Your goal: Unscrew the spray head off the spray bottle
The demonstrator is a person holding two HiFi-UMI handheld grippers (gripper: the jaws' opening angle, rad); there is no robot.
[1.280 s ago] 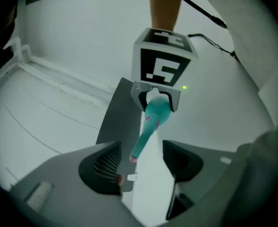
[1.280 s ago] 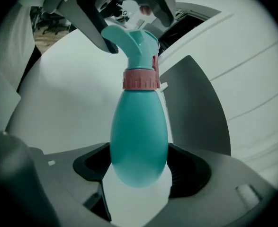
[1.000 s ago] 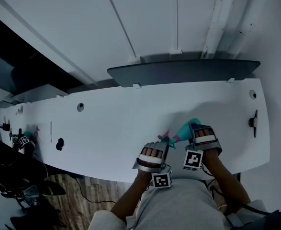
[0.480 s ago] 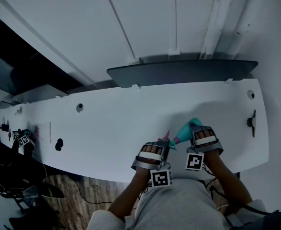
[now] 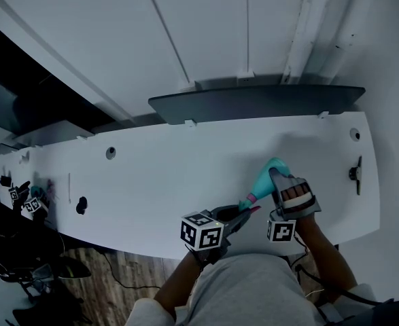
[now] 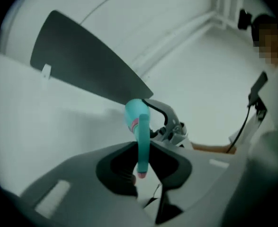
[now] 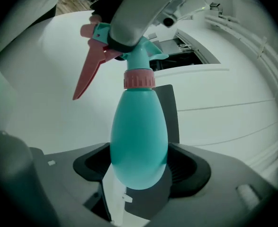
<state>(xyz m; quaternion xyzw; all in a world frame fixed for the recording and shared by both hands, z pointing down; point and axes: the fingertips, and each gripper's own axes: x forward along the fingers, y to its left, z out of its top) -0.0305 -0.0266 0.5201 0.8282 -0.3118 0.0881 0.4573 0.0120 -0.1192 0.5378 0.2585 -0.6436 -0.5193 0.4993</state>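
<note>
A teal spray bottle (image 5: 262,180) with a pink collar (image 7: 139,78) and pink trigger (image 7: 87,74) is held above the white table (image 5: 172,175), near its front edge. My right gripper (image 5: 278,177) is shut on the bottle's rounded body (image 7: 139,136). My left gripper (image 5: 243,212) has turned onto its side, marker cube to the left. Its jaws are closing on the spray head (image 6: 142,141), which stands between the pads. In the right gripper view the left gripper (image 7: 134,13) covers the top of the spray head (image 7: 150,51).
A dark grey panel (image 5: 253,100) stands along the table's back edge. Small black fittings (image 5: 81,204) (image 5: 111,152) (image 5: 354,173) sit on the tabletop. Marker-cube tools (image 5: 26,201) lie at the far left end. A black cable (image 6: 243,126) hangs at the right.
The left gripper has rolled over, its marker cube swinging up to the left, and its jaws have narrowed onto the spray head. The bottle and right gripper have shifted slightly right and up.
</note>
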